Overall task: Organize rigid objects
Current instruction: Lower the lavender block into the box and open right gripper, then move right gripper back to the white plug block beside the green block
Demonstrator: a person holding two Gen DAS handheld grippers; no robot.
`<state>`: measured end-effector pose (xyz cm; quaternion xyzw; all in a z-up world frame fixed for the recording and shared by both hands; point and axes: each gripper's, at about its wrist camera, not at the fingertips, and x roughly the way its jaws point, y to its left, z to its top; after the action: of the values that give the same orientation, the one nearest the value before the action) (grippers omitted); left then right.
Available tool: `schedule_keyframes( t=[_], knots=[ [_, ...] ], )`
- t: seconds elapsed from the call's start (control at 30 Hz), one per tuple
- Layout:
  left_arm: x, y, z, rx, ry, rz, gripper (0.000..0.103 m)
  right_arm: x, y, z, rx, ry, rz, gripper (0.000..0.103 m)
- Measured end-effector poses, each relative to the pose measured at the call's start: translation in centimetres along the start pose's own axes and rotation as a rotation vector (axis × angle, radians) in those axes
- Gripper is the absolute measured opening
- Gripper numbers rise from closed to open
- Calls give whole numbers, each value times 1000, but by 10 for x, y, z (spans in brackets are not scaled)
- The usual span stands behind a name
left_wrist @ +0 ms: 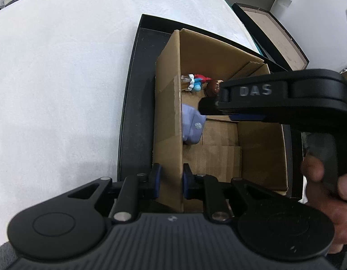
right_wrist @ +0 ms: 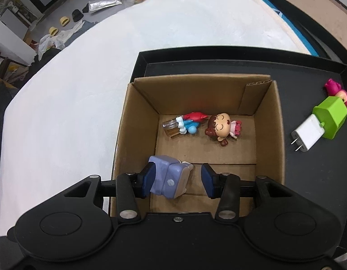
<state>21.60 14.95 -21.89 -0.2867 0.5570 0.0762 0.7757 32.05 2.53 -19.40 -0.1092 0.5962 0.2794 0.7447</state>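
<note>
Cardboard box (right_wrist: 269, 121) sits in a black tray (right_wrist: 312, 180) on the white worktop (right_wrist: 83, 90). Left gripper (left_wrist: 171, 181) has its fingers clamped on the box's wall. Right gripper (right_wrist: 176, 178) hangs inside the box, fingers apart, the purple toy (right_wrist: 169, 177) lying against its left finger; two figurines (right_wrist: 220, 127) lie ahead.

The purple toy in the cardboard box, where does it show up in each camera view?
Left wrist: the purple toy is mid-frame, against the box's left wall.
Right wrist: it lies low and centre-left, beside the left finger of the open right gripper.
Shared landmark: the cardboard box.
</note>
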Motion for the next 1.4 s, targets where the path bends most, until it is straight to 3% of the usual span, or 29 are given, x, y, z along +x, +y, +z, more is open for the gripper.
schedule_keyframes(
  t=[1.4],
  knots=[
    [-3, -15, -5, 29, -9, 67, 14, -80, -101, -24, 54, -112, 1, 64]
  ],
)
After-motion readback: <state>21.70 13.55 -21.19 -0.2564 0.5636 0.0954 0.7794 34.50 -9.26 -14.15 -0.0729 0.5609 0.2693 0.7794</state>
